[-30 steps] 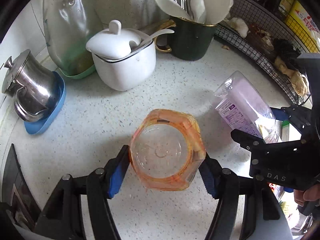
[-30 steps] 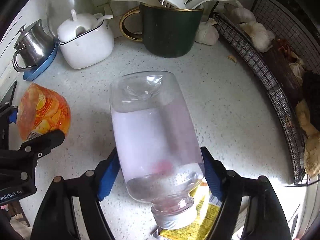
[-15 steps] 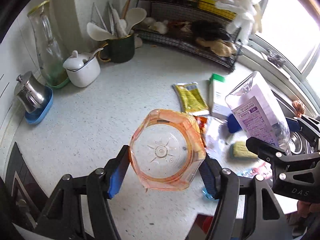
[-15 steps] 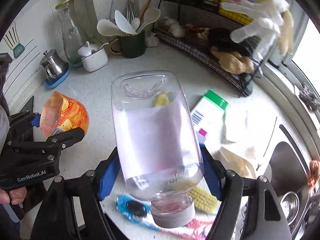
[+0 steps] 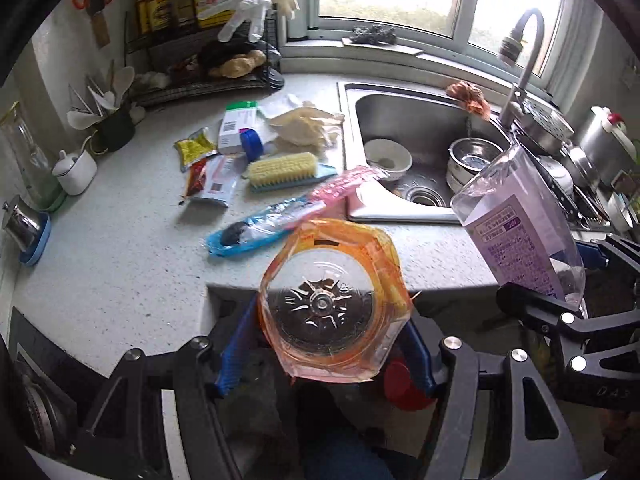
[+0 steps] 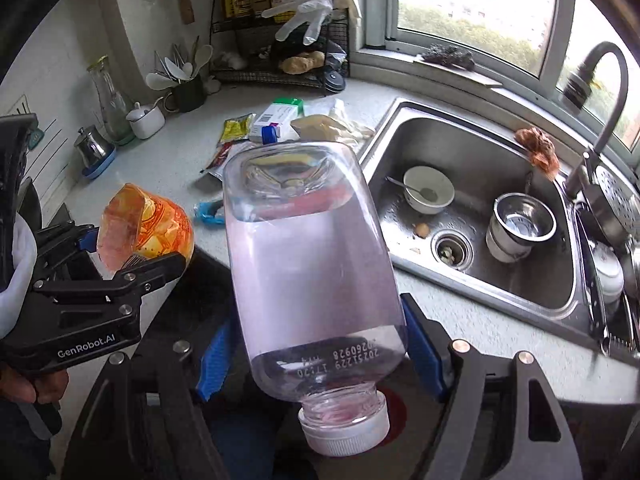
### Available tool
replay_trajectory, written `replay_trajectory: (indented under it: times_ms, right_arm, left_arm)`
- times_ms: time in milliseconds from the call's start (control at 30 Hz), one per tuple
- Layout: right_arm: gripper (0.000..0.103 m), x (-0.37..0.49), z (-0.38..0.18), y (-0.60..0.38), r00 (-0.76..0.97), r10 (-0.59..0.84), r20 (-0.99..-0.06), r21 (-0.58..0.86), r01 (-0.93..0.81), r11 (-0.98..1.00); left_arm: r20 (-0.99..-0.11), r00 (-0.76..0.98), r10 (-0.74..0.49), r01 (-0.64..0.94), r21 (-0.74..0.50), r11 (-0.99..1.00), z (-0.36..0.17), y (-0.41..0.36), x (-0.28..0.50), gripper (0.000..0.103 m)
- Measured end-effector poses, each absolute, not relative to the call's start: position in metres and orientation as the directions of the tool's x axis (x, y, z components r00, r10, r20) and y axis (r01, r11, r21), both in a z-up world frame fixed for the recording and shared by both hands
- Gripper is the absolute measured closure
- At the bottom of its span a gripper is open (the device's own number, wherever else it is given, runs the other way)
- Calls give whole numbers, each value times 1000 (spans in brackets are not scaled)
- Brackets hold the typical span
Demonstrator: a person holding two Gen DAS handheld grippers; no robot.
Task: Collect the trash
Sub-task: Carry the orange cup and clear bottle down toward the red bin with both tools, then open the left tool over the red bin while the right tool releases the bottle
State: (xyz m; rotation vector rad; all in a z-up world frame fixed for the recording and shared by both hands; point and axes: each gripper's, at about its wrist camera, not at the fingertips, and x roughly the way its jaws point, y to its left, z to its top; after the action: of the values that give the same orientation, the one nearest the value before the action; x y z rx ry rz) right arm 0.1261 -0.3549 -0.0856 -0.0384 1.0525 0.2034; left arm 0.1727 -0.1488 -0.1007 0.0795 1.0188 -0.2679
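One sink (image 5: 400,128) is set in one speckled counter (image 5: 112,256), and inside the sink I count one white bowl (image 5: 387,154) and one steel bowl (image 5: 474,156).

On the counter lie one scrub brush (image 5: 286,170), one blue wrapper (image 5: 260,226), one pink wrapper (image 5: 348,182) and one yellow packet (image 5: 194,148).

There are two bottles, both held off the counter edge. The clear bottle (image 6: 308,264) has a purple label and a white cap that points down. The right gripper (image 6: 320,352) holds it, pads pressing both sides, jaws rather wide.

The orange bottle (image 5: 332,308) is smaller, crumpled, bottom facing the camera. The left gripper (image 5: 324,348) clamps it the same way.
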Motion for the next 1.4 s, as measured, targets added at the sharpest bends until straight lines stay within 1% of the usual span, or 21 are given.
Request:
replay_trajectory:
  times_ms: [133,233,400,500,633,833,900,1000,1100,1233,1267,1400]
  right_arm:
    - [29,93,-103,-388,441,103,-892,81,-70,994]
    - [29,71,-116,-410,425,54,-904,66,13,998]
    - [30,41,-156,-443,373,3,-928,62,146,987]
    - [30,32,-197,-458,342,-38,-939,42,223,974]
    - [30,30,-259,-474,299,-49,-953,48,309,950]
    - [30,36,-358,-497,260,-91,-961,24,408,913]
    - [30,39,-394,-501,242,-114,-963,-2,420,908]
    - [30,43,-447,-507,233,-102,-967,10,439,899]
    - [30,50,-487,-511,215,-101,-971,10,460,888]
    - [31,55,-511,-521,203,-87,-975,25,494,869]
    - [31,57,-514,-521,200,-82,-976,30,501,865]
    - [31,22,-519,-532,194,-83,-978,31,521,853]
  left_arm:
    - [-871,435,-228,350,-69,934,-117,-196,149,39]
    - [-887,387,-252,418,-75,905,-135,-226,141,39]
    - [-913,313,-261,515,-67,854,-180,-271,128,39]
    - [-931,267,-247,564,-57,824,-223,-298,122,39]
    - [-947,198,-252,607,-83,791,-291,-329,114,39]
    - [-961,132,-245,663,-98,742,-409,-375,102,39]
    - [-963,112,-244,669,-109,735,-450,-386,99,39]
    - [-967,68,-245,679,-135,721,-510,-400,99,39]
    - [-971,25,-237,676,-158,719,-559,-408,98,39]
    - [-975,-7,-224,706,-164,689,-596,-423,95,38]
    - [-974,-13,-225,711,-167,683,-600,-427,94,38]
    - [-976,-21,-219,726,-166,668,-604,-445,89,38]
